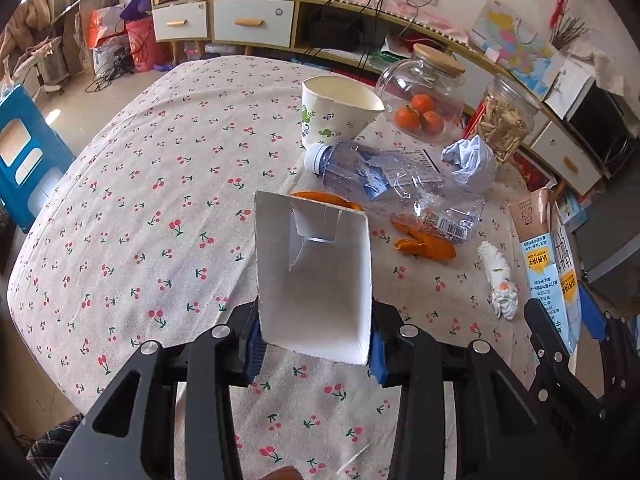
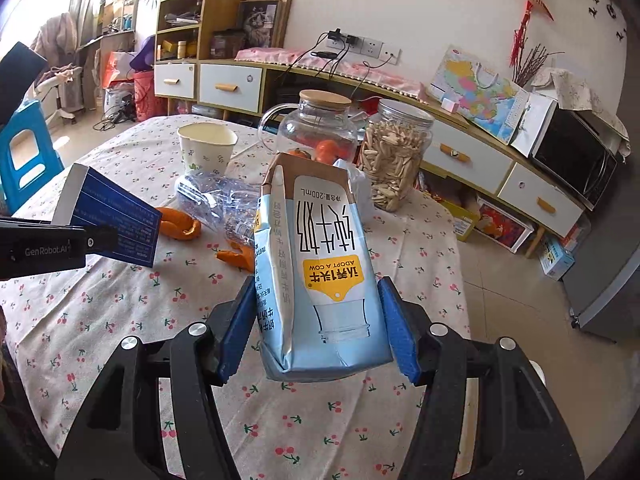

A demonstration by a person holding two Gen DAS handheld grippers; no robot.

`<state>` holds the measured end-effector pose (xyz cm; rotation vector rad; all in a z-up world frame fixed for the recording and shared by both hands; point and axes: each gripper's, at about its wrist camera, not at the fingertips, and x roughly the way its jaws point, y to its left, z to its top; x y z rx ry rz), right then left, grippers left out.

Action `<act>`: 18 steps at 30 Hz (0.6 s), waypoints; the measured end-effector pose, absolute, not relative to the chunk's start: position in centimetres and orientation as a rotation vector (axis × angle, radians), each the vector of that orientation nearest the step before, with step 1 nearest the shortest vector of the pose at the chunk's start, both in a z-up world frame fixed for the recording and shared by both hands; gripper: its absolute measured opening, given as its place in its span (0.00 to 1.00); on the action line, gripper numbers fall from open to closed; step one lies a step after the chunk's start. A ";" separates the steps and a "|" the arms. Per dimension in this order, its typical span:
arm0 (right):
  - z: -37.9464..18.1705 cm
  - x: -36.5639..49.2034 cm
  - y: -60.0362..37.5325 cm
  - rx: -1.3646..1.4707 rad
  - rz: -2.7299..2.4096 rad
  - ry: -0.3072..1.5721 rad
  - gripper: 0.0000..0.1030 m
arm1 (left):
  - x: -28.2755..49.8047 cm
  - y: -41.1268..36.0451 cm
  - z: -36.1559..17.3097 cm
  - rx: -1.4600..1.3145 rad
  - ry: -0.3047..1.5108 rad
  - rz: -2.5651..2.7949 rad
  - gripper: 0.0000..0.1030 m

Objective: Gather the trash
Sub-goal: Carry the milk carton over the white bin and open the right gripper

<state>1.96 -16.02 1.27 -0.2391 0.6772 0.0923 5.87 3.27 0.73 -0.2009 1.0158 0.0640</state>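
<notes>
While both jaws are already full, left gripper clamping a small box and right gripper a milk carton, the crushed bottle lies crosswise mid-counter ahead, nearer the left.

Milk carton, printed upside down in right wrist view: "ADOPT A COW" on yellow tag, "200mL" near top w/ Chinese chars, big Chinese title down the front. Left gripper body reads "GenRobot.AI". Blue box: white print, too small to read.
</notes>
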 end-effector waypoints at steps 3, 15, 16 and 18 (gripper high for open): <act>1.2 2.0 -17.8 -0.216 0.046 0.682 0.55 | 6.0 1.9 0.7 -0.186 1.014 0.042 0.39; -1.0 1.2 -27.4 -0.093 -0.180 0.785 0.35 | 6.0 -4.7 0.5 -0.124 0.994 -0.097 0.39; -1.3 1.1 -28.2 -0.075 -0.186 0.799 0.34 | 6.0 -5.3 0.4 -0.112 0.995 -0.104 0.39; -1.7 0.7 -29.4 -0.051 -0.201 0.813 0.30 | 5.9 -6.3 0.1 -0.089 0.995 -0.112 0.39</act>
